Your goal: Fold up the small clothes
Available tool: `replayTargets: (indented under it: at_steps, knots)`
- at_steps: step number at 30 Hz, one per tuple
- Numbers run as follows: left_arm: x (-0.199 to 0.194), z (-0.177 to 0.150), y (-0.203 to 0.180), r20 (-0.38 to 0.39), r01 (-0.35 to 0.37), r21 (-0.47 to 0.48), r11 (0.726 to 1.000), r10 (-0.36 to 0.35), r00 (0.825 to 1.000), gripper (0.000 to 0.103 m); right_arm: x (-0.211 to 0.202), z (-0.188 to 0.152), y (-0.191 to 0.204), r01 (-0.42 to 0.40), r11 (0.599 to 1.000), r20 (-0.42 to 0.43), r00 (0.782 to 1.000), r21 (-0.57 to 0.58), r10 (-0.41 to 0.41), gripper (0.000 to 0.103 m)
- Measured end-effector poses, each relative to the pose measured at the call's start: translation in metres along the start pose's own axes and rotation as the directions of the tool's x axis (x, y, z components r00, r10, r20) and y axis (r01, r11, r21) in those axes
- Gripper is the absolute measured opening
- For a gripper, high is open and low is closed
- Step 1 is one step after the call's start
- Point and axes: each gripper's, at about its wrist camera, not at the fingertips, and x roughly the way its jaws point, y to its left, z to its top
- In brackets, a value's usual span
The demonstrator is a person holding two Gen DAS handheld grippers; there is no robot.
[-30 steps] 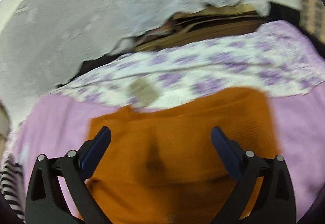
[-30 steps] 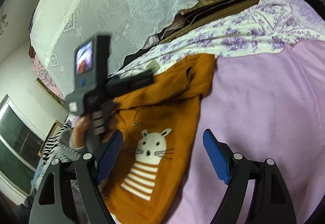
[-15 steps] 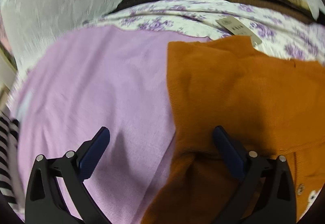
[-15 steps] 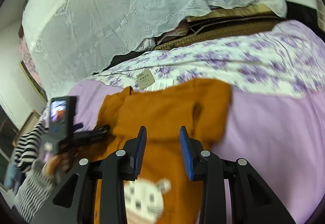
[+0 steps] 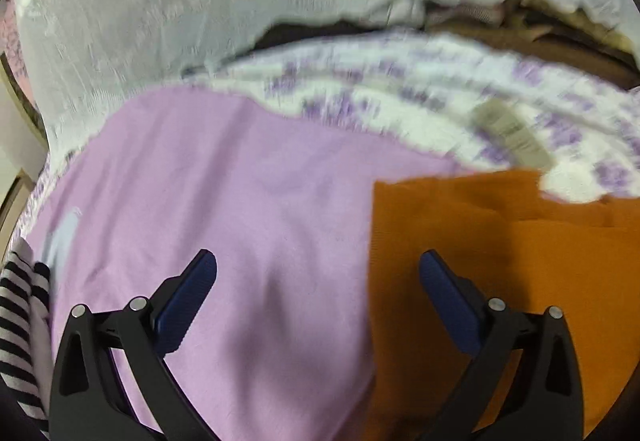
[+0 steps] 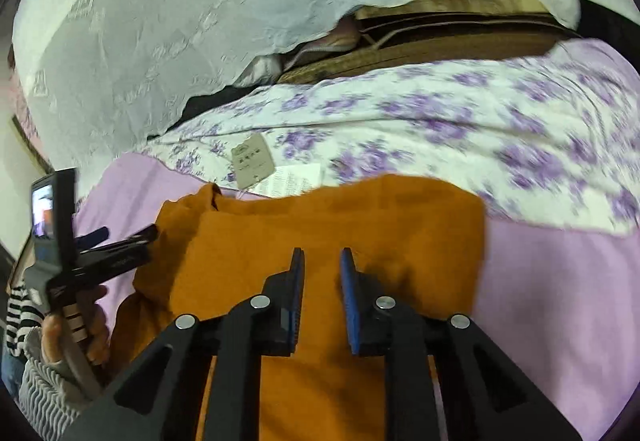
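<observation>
An orange knitted sweater (image 6: 320,233) lies on the lilac bed sheet (image 6: 560,301), its sleeves folded in over the body. A paper tag (image 6: 253,160) sticks out at its collar. My right gripper (image 6: 322,261) hovers over the middle of the sweater with its jaws nearly together, a narrow gap between them and no cloth in them. My left gripper (image 5: 318,269) is wide open and empty above the sheet, its right finger (image 5: 448,297) over the sweater's left edge (image 5: 480,249). In the right wrist view the left gripper (image 6: 116,241) is at the sweater's left side.
A white and purple floral quilt (image 6: 440,121) lies behind the sweater. A white lace cloth (image 6: 200,21) hangs at the back over brown folded bedding (image 6: 440,45). A striped sleeve (image 5: 16,321) is at the left edge.
My right gripper has closed from wide open to a narrow gap and moved over the sweater's middle. My left gripper has swung left off the sweater, staying open.
</observation>
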Motion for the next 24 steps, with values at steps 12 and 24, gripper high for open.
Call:
replayTargets:
  at_steps: [12,24]
  knots:
    - [-0.028,-0.038,0.04,0.061,0.242,-0.077,0.967,-0.238,0.969,0.098,-0.017,-0.033,0.009,-0.018,0.994,0.047,0.999,-0.104,0.023,0.029]
    - [-0.043,-0.077,0.039,0.033,0.268,-0.077,0.96,-0.266,0.963,0.098,-0.042,-0.073,0.006,0.055,0.992,0.1,0.994,-0.114,-0.044,0.044]
